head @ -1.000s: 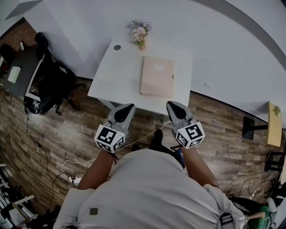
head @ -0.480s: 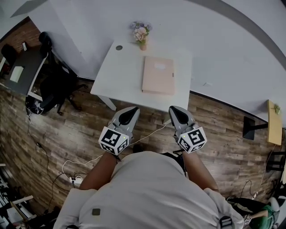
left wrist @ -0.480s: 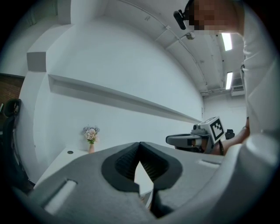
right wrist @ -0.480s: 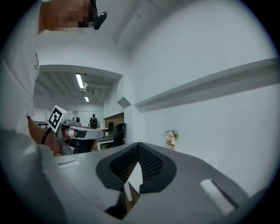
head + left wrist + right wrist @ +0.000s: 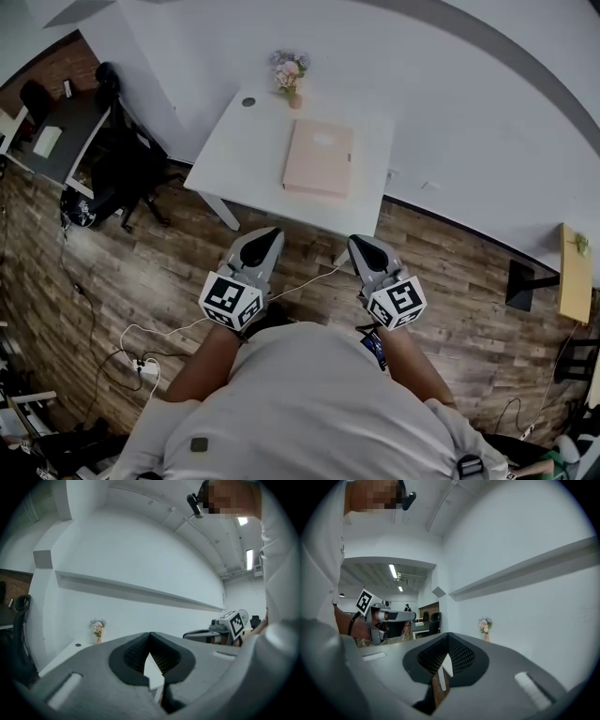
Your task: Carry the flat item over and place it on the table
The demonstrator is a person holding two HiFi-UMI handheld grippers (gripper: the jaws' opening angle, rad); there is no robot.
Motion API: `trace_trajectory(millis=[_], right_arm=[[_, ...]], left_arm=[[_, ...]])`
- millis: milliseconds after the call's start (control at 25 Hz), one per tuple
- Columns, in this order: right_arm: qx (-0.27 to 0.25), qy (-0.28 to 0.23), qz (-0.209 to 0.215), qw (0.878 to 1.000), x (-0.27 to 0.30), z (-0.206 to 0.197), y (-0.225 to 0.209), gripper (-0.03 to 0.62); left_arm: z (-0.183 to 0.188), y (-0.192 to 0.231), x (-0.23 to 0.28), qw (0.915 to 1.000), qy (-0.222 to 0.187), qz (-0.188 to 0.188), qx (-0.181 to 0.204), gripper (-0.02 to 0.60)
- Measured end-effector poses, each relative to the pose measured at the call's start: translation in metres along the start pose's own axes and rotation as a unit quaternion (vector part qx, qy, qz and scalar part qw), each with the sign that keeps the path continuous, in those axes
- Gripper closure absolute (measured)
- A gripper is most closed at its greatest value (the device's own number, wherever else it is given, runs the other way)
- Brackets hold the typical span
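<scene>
**Both claws shut and empty, backed off; flat item left on the surface**

Left claw (image 5: 150, 638): jaws met at the tips, with nothing between them. Right claw (image 5: 447, 640): the same, closed and empty. Both were held side by side in front of the person's chest, pointing roughly level toward the white wall.

A second before, the claw tips hung over the near edge of the surface (image 5: 239, 155). By now they stood over the plank floor (image 5: 159, 272), clear of that edge, with a strip of boards showing between. It looked as if the person had stepped back.

The flat item (image 5: 319, 158), pale pink, lay flat on the surface, a little right of its middle and close to the front edge. Neither claw touched it. It kept the same spot on the surface through all three looks. A small vase of flowers (image 5: 289, 73) stood at the far edge, apart from it.

My reading: the placing was done, and this was the withdrawal.
</scene>
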State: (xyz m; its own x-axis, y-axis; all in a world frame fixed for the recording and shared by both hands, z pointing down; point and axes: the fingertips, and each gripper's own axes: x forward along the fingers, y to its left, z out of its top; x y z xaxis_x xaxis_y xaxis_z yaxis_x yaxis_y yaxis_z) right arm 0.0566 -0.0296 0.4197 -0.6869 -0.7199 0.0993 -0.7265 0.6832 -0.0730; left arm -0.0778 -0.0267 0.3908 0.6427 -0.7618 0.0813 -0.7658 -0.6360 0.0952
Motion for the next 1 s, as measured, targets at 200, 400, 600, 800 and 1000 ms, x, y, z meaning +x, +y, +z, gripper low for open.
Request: trace_trajectory(millis=[200,400,600,800,1000], right_arm=[[0.006,-0.002,0.01,1.0,-0.043,-0.007,-0.003,0.585],[0.004,0.003,0.02,1.0,-0.08,-0.01,0.0,0.585],[0.008,0.003,0.023,1.0,-0.106,-0.017,0.003,0.585],[0.006,0.001,0.031,1.0,-0.12,-0.018,0.005,0.585],[0.005,-0.003,0.039,0.999,-0.127,-0.013,0.008,0.585]], left_arm=[[-0.007,-0.041,-0.005,0.9999,0.003,0.014,-0.001,0.58],[-0.018,-0.081,-0.016,0.9997,0.009,0.021,-0.006,0.58],[-0.024,-0.105,-0.027,0.9995,0.011,0.03,-0.008,0.58],[-0.022,-0.12,-0.032,0.9994,0.006,0.035,-0.008,0.58],[-0.018,-0.13,-0.035,0.9992,0.002,0.039,-0.003,0.581]])
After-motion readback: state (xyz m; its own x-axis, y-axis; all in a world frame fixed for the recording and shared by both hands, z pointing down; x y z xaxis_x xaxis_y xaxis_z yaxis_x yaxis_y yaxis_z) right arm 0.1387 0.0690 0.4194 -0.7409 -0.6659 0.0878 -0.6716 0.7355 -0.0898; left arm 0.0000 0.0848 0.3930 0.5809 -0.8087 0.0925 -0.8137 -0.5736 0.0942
